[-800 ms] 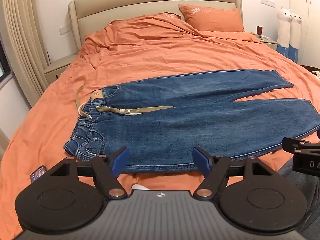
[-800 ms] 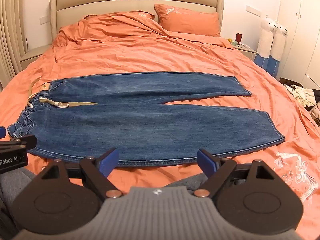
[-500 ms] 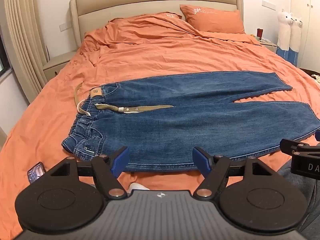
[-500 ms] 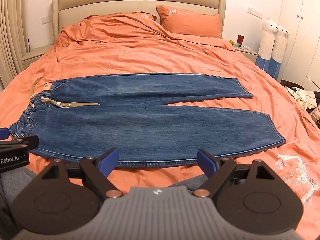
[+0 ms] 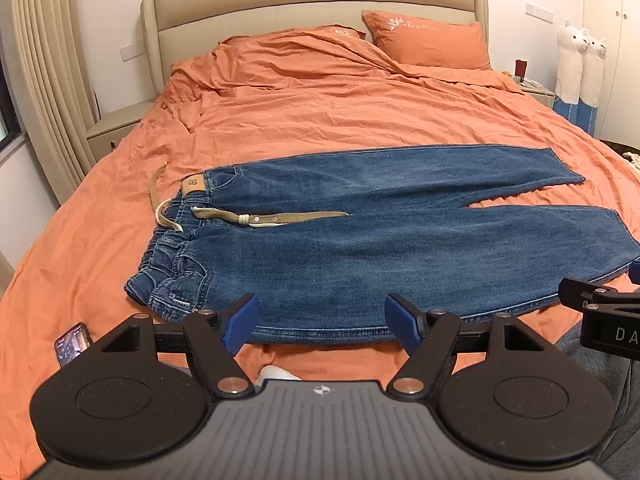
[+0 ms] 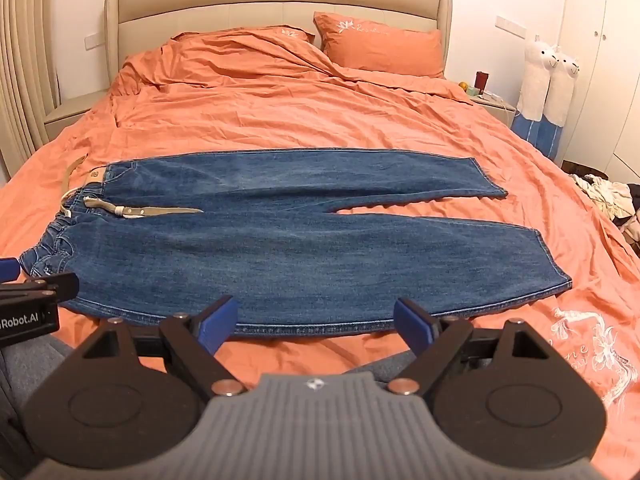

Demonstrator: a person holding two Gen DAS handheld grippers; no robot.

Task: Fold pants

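Each hand-held gripper, left point(image 5: 321, 317) and right point(image 6: 316, 319), is held wide open and empty; the jeans point(image 5: 400, 240) are laid flat on the bed point(image 5: 360, 112), with no fold yet made.

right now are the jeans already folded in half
No, the jeans lie flat and spread open on the bed, both legs side by side with a gap between the hems.

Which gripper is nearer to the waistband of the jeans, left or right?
Left. The left gripper, open, hovers at the near edge of the jeans, close to the waistband. The right gripper, open, sits farther along, toward the leg hems.
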